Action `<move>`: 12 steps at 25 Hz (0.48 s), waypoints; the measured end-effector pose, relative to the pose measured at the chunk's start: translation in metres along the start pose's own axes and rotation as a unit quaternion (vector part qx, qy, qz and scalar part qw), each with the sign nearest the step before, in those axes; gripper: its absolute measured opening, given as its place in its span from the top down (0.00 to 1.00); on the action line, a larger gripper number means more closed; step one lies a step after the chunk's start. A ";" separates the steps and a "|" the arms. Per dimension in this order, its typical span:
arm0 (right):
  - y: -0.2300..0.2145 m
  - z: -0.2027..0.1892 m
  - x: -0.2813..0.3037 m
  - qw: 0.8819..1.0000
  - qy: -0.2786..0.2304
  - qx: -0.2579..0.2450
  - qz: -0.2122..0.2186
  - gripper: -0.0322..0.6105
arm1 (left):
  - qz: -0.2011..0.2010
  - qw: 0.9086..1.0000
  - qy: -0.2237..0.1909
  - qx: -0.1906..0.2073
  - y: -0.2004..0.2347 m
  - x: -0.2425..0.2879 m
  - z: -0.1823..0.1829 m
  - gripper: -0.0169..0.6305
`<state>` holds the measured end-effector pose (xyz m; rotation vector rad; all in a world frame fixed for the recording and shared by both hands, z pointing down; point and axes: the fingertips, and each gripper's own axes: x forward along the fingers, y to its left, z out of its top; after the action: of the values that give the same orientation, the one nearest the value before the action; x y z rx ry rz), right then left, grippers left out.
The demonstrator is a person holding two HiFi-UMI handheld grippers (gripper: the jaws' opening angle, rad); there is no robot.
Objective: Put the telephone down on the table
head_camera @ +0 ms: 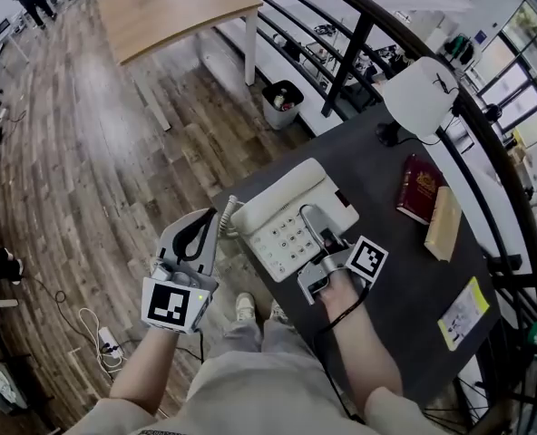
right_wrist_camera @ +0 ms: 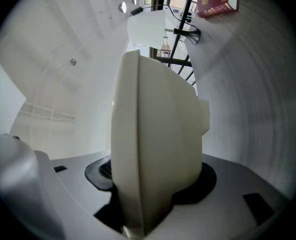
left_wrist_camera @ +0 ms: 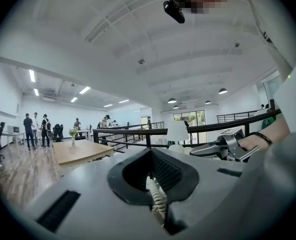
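While right gripper (head_camera: 311, 221) clamps smooth cream telephone (head_camera: 282, 198) | left gripper (head_camera: 200, 228) pinches coiled cord (left_wrist_camera: 157, 196)

A red book (head_camera: 420, 188) lies near a white lamp (head_camera: 419, 95).

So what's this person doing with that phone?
A person is working a cream phone with two hand-held claws. The right claw is clamped on the phone's body at the near corner of the dark table; the left claw, off the table's edge, pinches the coiled cord. I can't tell whether the phone rests on the table yet.
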<state>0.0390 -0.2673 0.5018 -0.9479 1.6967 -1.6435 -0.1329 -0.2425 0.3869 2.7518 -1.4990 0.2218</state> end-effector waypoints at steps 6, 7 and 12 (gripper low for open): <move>-0.043 0.018 0.034 1.000 -0.008 -0.009 -0.025 0.53 | -0.027 0.999 -0.013 -0.041 0.005 0.032 -0.026 0.97; -0.051 0.020 0.039 0.999 -0.008 -0.013 -0.030 0.53 | -0.030 0.998 -0.013 -0.046 0.006 0.037 -0.031 0.97; -0.098 0.027 0.051 0.997 -0.009 0.003 -0.072 0.53 | -0.028 0.998 0.006 -0.062 0.012 0.063 -0.058 0.97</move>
<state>0.0407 -0.3232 0.6010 -1.1000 1.6445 -1.7252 -0.1158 -0.2980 0.4511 2.6853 -1.3807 0.1379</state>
